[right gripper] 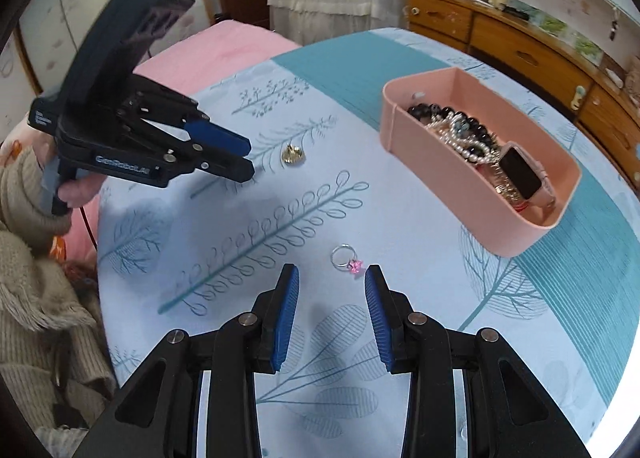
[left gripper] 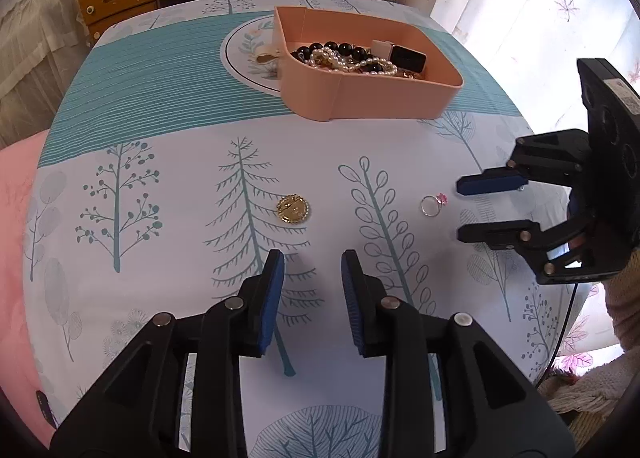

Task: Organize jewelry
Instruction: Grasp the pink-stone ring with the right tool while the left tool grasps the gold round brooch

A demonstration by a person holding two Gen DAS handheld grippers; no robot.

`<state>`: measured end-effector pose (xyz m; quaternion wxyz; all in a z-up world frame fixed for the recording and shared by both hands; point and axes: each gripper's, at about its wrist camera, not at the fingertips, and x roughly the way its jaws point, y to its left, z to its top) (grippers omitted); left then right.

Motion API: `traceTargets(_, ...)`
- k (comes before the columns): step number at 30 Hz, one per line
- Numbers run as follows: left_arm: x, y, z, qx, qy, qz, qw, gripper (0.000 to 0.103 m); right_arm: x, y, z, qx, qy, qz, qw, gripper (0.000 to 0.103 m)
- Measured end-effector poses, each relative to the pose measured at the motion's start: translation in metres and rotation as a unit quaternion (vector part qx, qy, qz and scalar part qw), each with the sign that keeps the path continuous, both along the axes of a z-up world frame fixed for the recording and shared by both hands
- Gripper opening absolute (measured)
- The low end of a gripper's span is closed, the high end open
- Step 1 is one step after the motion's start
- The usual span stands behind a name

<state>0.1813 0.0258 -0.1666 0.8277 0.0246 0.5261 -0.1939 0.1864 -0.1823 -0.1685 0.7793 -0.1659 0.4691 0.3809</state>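
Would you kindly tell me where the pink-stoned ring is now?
The ring lies on the tablecloth just ahead of the open right gripper, apart from the pink tray.

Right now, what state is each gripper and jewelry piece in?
left gripper: open, holding nothing
right gripper: open, just short of the ring
ring with pink stone: loose on the tablecloth
gold brooch: loose on the tablecloth
pink box: open-topped, holding jewelry and a watch

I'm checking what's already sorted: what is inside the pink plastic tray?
The pink plastic tray holds black bead strands, white pearl strands, a pink-strapped smartwatch and some gold pieces. Anything beneath that pile is covered.
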Motion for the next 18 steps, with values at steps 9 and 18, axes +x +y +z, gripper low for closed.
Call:
traceTargets(9,0.007,0.000,-0.004,0.006,0.007,0.003,1.0000,0.026,0.018,0.001,-0.018,-0.016,-0.021,0.032,0.999,0.023)
traceTargets(18,0.022,0.004,-0.011,-0.012,0.024,0.020,0.9994,0.026,0.012,0.008,-0.017,-0.005,-0.033,0.030,0.999,0.010)
